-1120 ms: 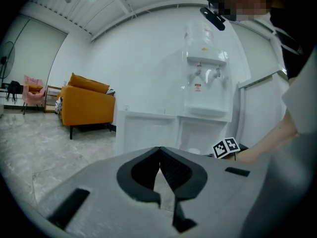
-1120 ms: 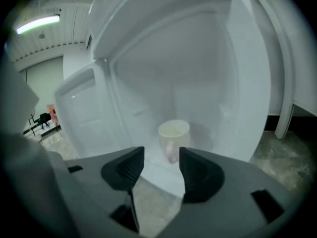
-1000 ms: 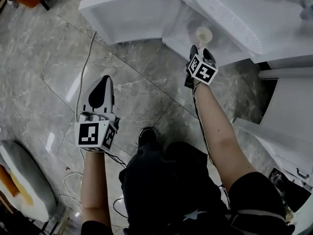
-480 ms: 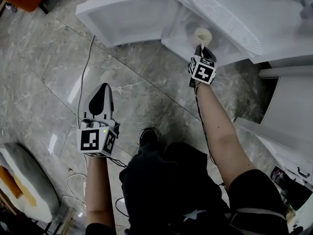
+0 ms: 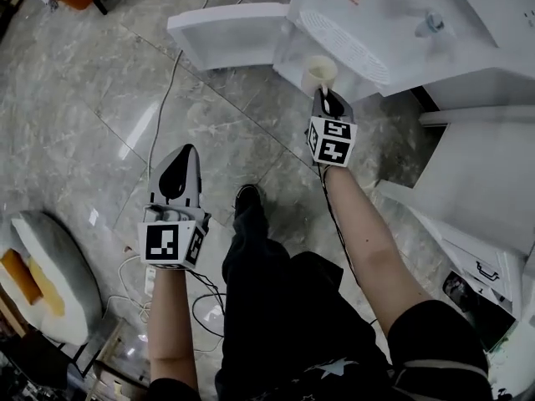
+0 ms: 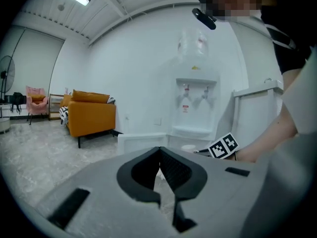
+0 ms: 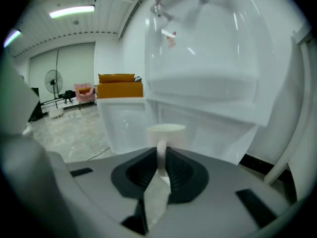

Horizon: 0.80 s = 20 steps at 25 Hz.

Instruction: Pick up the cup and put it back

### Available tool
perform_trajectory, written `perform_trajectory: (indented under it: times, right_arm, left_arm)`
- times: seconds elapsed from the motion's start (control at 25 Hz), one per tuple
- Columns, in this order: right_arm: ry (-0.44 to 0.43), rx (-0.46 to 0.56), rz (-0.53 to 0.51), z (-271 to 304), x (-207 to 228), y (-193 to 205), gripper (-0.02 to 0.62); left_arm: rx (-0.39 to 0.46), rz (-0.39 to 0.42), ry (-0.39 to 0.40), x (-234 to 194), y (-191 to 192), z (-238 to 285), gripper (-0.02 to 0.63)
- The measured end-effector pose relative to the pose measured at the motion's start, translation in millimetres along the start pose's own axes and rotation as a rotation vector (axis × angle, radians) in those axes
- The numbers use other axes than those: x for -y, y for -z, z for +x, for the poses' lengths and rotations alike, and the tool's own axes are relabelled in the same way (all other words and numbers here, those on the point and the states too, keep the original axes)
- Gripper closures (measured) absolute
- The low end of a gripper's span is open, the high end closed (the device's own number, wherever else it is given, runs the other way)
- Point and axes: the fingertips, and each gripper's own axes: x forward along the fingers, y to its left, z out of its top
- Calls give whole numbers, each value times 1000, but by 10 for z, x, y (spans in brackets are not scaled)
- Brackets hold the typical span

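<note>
Status: the pick-up half of the task is in hand; the return is not yet done. The right gripper [image 5: 328, 100] has just been closing its jaws. The right gripper view shows them pinching the handle [image 7: 161, 151] of the cup [image 5: 320, 70], with the pads pressing on it from both sides.

The cup sits upright at the jaw tips, in front of the open lower compartment of the white water dispenser [image 5: 380, 32], near its swung-out door [image 5: 226, 27]. No view shows whether the base is clear of the shelf inside; I judge it lifted or about to be lifted. What remains, in my judgement, is to set it back down in the compartment and release it.

The left gripper [image 5: 185, 150] takes no part. It hangs over the marble floor [image 5: 100, 98], well apart from the cup, its jaws pressed together at the tips with nothing between them.

Condition of the cup: small, pale cream, with a round open rim and a slim handle on the side facing the gripper. The interior is too small to inspect, and no chips or marks can be made out. The hold is on the thin handle alone, so I would expect the cup to swing or tip if moved sharply.
</note>
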Motion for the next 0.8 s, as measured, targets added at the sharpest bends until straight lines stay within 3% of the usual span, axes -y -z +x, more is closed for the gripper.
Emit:
perform_trajectory:
  times: [0.36,0.6,0.8]
  right_arm:
    - [-169,146,-149,-1789,-87,-1148,543]
    - [-212,253,-140,-3107,79,-1958,548]
    - [-271,291,-115,-4188,242,-2370,548]
  left_arm:
    - [61,-13,-48,917,-1089,-929,597]
    - [111,-56,-103,1501,-1768,-1656,598]
    - [155,-95,-182,1899,-2374,-2404,598]
